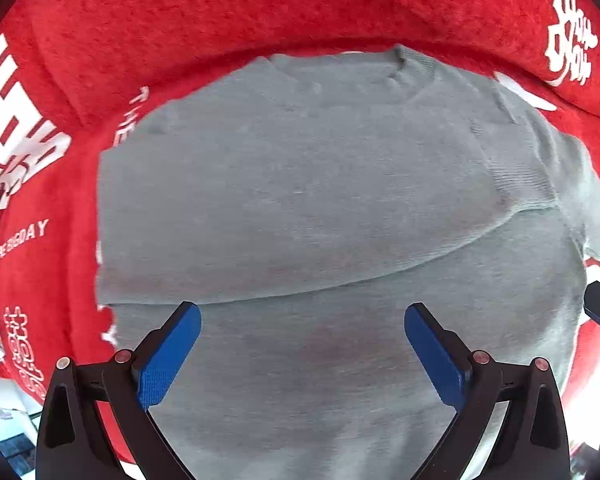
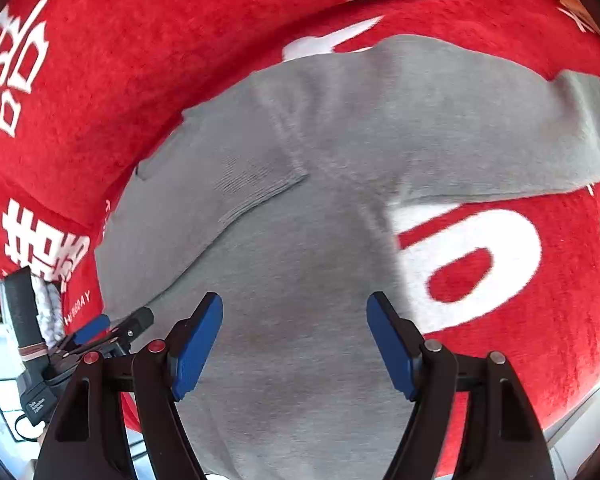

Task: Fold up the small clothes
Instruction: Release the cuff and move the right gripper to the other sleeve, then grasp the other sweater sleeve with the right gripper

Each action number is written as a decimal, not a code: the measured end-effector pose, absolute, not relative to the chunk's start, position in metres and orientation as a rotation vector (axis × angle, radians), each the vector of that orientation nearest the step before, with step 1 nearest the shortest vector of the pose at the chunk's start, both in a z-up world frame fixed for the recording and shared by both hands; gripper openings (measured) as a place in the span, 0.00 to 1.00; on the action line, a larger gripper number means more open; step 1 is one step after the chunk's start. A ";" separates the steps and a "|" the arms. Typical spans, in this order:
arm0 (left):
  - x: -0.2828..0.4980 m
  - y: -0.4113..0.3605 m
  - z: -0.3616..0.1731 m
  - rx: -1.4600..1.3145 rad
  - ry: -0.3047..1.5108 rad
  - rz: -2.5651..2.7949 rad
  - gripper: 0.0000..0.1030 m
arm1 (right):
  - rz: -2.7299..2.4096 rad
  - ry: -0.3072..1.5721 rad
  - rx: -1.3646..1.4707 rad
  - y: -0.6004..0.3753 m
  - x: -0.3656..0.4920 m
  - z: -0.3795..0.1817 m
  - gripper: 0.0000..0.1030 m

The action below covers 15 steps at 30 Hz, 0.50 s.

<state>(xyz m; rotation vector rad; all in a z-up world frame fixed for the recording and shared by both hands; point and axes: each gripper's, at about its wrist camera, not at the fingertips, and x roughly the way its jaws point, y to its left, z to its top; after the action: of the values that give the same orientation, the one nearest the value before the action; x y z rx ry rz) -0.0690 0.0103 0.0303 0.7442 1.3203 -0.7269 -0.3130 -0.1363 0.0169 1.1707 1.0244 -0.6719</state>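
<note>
- Grey sweater (image 1: 320, 184) lies flat on a red plush cloth (image 1: 180, 12), collar (image 1: 400, 64) at the far edge in the left wrist view.
- One sleeve is folded across the body; its ribbed cuff (image 1: 520, 176) rests on the sweater's right portion in that view, and the sleeve's lower edge runs across the garment as a raised line.
- Left tongs (image 1: 302, 320): jaws spread wide, nothing between the blue pads (image 1: 168, 356). They point down at the sweater's lower body, just nearer than the folded sleeve's edge. Contact with the fabric cannot be confirmed.
- Right tongs (image 2: 294, 312): jaws parted fairly wide, nothing gripped. They are over the sweater's body, close to its right side edge.
- The second sleeve (image 2: 540, 132) lies spread outward on the cloth, up and to the right of the right tongs.
- The left tool shows at the lower left of the right wrist view, just beside the sweater.
- Surface: the cloth carries large white characters and lettering (image 2: 472, 256).
- Room: only a bright, indistinct strip shows at the lower left of both views.
</note>
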 end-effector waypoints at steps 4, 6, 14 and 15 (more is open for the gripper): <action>-0.090 -0.010 0.028 0.776 1.320 -0.785 0.99 | -0.724 0.972 1.212 -0.153 -0.345 0.017 0.75; -0.100 -0.020 0.027 0.785 1.323 -0.811 0.99 | -0.764 0.946 1.224 -0.165 -0.364 0.016 0.75; -0.132 -0.054 0.022 0.816 1.334 -0.882 0.99 | -1.005 0.725 1.405 -0.213 -0.478 0.007 0.75; -0.137 -0.059 0.021 0.820 1.334 -0.891 0.99 | -1.035 0.692 1.431 -0.218 -0.492 0.004 0.75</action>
<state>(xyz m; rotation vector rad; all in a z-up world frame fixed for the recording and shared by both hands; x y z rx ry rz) -0.1369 -0.0591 0.0210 0.8204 1.3335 -0.8905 -0.4921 -0.2183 0.0044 1.4312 0.6925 -1.0353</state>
